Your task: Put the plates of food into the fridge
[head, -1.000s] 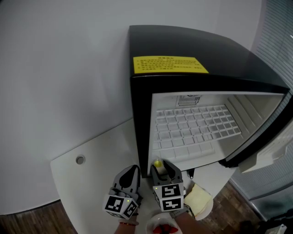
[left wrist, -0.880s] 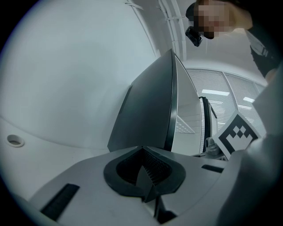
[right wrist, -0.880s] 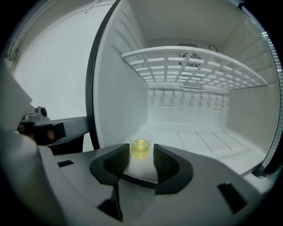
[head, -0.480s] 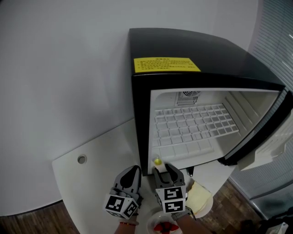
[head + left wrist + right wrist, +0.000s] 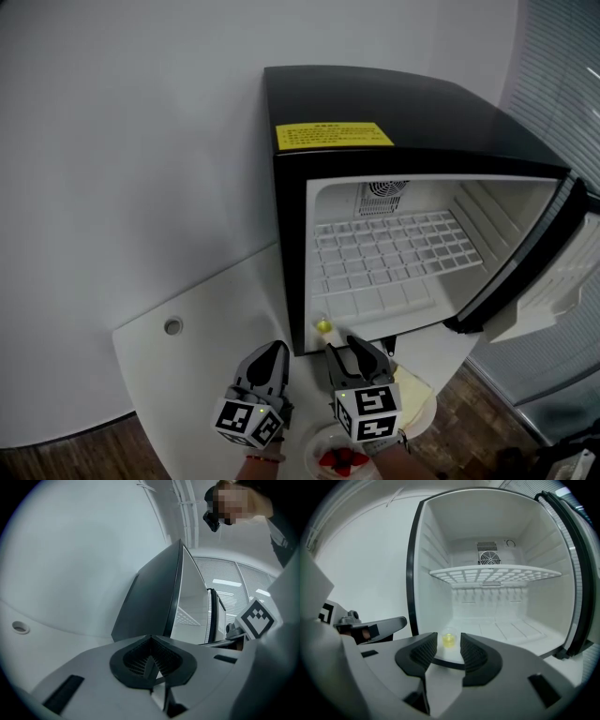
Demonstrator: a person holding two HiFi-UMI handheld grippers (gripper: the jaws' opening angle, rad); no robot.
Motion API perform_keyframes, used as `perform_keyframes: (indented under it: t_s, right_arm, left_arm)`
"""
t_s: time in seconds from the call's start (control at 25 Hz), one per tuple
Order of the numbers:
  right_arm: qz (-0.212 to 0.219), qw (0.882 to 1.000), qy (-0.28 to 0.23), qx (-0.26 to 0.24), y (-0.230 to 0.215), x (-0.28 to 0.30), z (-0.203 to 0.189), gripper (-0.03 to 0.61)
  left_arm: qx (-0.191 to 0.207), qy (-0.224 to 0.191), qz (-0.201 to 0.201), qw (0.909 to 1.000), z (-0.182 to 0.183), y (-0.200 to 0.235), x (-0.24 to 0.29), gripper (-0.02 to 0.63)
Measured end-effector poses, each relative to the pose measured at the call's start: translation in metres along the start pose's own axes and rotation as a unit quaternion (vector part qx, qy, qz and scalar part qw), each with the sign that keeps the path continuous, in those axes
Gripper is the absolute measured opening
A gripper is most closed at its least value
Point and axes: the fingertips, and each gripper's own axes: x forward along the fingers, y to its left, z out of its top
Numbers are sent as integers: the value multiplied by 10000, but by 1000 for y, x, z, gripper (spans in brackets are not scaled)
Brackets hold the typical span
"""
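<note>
Fridge (image 5: pixel 394 103) sits on the far right of the white bench (image 5: pixel 206 337), door (image 5: pixel 525 272) swung wide open to the right. Inside is one white grid shelf (image 5: pixel 494 573), bare, with a small clear cup (image 5: pixel 448 640) of yellow liquid on the fridge floor at the near left corner. Both plates are on the bench on the near side of the fridge, none inside. The red-food plate (image 5: pixel 321 441) is at the near edge, partly under the right hand. The yellow-food plate (image 5: pixel 427 417) is just right of it, touching or not I can't tell. Right tool (image 5: pixel 345 349) has its jaws apart and nothing clamped; it points at the fridge opening, cup visible through the gap but beyond the tips. Left tool (image 5: pixel 151 660) has its jaws together and empty, beside the right one, to its left, over the bench. Round grommet (image 5: pixel 173 326) in the bench, far left.
</note>
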Motion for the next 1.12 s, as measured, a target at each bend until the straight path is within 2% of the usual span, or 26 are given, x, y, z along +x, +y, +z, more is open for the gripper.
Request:
perform_keyframes:
  t_s: [0.36,0.6,0.88,1.12]
  right_arm:
    - [280,9979,-399,-434,18,-46,25,133]
    - [321,9971,-504,-467,28,-76,31,133]
    - [323,9971,-549,-410,48,-116,32,133]
    - [131,9977,-589,-307,57,-155,22,133]
  left_arm:
    - [156,82,-199,9996,9,-18,-20,6]
    - [331,205,-461,9982,19,-40,-33,6]
    - [442,139,-675,9966,34,-61,-58,6]
    - [525,138,-845,9949,41,-79,-83,8]
